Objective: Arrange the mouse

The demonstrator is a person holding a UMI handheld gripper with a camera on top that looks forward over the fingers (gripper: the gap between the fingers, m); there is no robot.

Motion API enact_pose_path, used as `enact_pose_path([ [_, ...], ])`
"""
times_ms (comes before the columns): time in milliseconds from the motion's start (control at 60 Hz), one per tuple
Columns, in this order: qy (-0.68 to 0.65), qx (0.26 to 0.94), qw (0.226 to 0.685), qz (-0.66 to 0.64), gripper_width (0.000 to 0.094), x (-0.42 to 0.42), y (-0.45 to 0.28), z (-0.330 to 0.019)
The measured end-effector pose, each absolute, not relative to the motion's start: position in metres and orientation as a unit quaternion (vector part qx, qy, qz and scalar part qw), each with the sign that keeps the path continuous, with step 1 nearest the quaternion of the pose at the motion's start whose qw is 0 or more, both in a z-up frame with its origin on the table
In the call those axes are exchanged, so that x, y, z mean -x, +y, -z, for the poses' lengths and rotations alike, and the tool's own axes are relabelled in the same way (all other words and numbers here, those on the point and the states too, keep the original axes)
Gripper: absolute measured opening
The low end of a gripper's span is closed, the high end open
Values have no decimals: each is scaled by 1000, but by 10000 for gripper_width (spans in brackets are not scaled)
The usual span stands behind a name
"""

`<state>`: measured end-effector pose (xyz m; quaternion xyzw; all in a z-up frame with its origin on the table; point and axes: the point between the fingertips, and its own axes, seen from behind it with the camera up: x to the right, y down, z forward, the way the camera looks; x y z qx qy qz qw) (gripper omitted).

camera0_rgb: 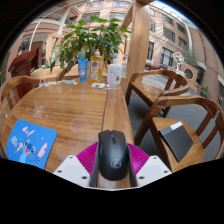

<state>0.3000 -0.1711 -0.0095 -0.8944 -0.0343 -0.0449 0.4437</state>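
Observation:
A black computer mouse point(112, 153) sits between my gripper's point(112, 160) two fingers, its tail end toward the camera. The magenta pads point(86, 157) press against both of its sides, so the gripper is shut on it. It is held over the near right part of a wooden table point(70, 105), close to the table's right edge. A blue mouse mat point(28, 142) with a printed picture lies flat on the table to the left of the fingers.
At the table's far end stand a leafy potted plant point(92, 38), a blue bottle point(82, 68), an orange carton point(95, 68) and a white cup point(115, 72). Wooden chairs stand to the right point(180, 125) and left point(12, 95).

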Motion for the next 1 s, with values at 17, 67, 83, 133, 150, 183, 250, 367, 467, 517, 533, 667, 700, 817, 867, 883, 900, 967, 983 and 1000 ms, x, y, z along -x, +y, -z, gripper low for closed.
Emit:
enact_pose_path([
  [17,-35,894,444,47,438,-300,-171,10],
  [67,-32,894,445,54,406,-300,-172,10],
  [83,-31,894,443,55,395,-300,-172,10],
  [133,-20,895,442,55,368,-299,-173,10],
  [150,-16,895,442,54,367,-299,-173,9],
  [183,-8,895,442,55,367,-300,-175,8],
  [250,-4,888,454,74,367,-304,-177,-3],
  [367,20,864,495,87,367,-299,-180,-63],
  [467,32,827,555,86,367,-277,-184,-146],
  [517,29,806,584,89,367,-258,-189,-187],
  [533,29,799,595,86,366,-250,-190,-200],
  [667,16,783,620,36,364,-171,-201,-239],
  [700,8,790,613,30,363,-148,-204,-228],
  [817,-16,833,553,2,362,-85,-212,-152],
  [867,-22,850,526,-6,364,-63,-219,-115],
  [883,-25,856,517,-7,364,-58,-221,-104],
  [900,-27,861,508,-6,364,-53,-224,-93],
  [967,-32,875,484,0,366,-39,-231,-53],
  [983,-33,877,479,1,367,-37,-233,-46],
  [1000,-32,880,474,1,369,-34,-235,-40],
])
